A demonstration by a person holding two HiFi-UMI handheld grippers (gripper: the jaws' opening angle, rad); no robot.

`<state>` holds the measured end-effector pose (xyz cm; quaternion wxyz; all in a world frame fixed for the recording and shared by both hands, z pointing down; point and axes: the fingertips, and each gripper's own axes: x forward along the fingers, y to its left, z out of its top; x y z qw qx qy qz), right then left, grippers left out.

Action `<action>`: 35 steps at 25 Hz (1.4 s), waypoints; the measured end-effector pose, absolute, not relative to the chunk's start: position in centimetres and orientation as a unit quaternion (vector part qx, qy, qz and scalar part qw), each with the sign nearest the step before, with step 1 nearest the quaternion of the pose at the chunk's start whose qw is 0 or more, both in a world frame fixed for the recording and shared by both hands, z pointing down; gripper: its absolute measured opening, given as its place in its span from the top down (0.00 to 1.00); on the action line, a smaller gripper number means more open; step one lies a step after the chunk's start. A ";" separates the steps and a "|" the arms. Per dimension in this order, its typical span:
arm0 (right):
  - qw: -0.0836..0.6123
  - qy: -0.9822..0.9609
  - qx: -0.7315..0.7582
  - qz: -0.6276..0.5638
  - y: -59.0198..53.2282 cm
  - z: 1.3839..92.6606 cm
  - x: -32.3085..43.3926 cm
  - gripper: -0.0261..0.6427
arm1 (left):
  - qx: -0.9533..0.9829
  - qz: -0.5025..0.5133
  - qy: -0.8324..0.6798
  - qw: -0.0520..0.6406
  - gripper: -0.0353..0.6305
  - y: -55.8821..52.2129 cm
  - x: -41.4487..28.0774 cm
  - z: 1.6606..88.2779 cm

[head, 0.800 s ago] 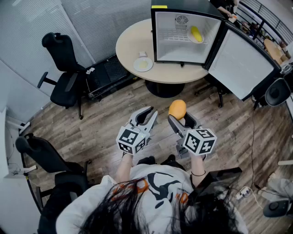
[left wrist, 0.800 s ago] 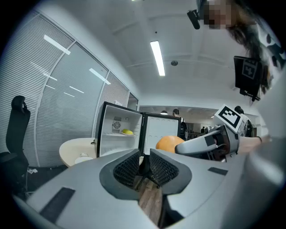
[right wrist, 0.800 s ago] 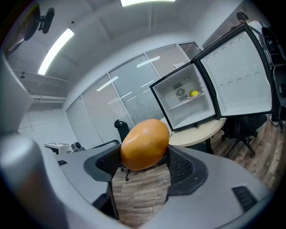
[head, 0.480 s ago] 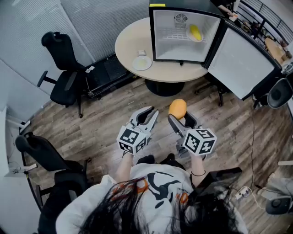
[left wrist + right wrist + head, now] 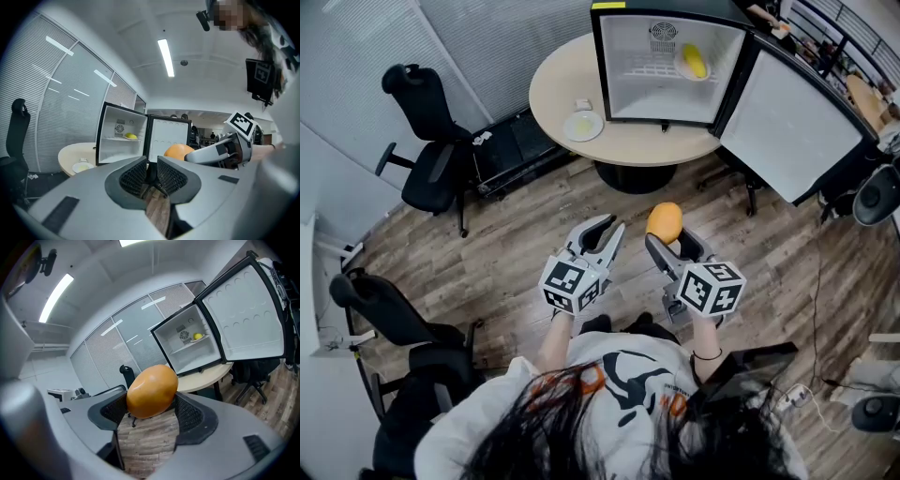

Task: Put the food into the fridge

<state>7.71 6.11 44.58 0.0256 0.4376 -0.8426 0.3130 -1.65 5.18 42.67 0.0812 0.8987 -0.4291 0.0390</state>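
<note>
An orange fruit (image 5: pixel 664 223) (image 5: pixel 152 391) sits clamped between the pads of my right gripper (image 5: pixel 668 241), held above the wooden floor. It also shows in the left gripper view (image 5: pixel 178 152). My left gripper (image 5: pixel 604 234) (image 5: pixel 150 172) is beside it, its jaws nearly together with nothing between them. The small white fridge (image 5: pixel 667 66) (image 5: pixel 190 345) stands on a round table (image 5: pixel 562 84) ahead, door (image 5: pixel 787 127) swung open to the right. A yellow fruit (image 5: pixel 695 62) (image 5: pixel 131 136) lies on its upper shelf.
A white plate (image 5: pixel 583 125) and a small white object (image 5: pixel 581 105) sit on the table left of the fridge. Black office chairs (image 5: pixel 427 141) stand at the left, another (image 5: pixel 384 314) at lower left. Cables (image 5: pixel 820 272) run across the floor on the right.
The fridge and table sit slightly higher and further left in the head view. Both grippers keep their pose; the orange fruit stays gripped.
</note>
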 end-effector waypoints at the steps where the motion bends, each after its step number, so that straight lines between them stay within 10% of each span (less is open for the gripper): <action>1: 0.026 -0.844 0.433 0.315 6.0 44.7 8.0 0.47 | 0.898 0.035 -0.432 0.080 0.83 5.0 -1.3 42.6; 35: 0.015 -0.830 0.427 0.359 -7.6 47.0 9.3 0.47 | 0.909 0.059 -0.406 0.072 0.83 -7.3 1.5 43.6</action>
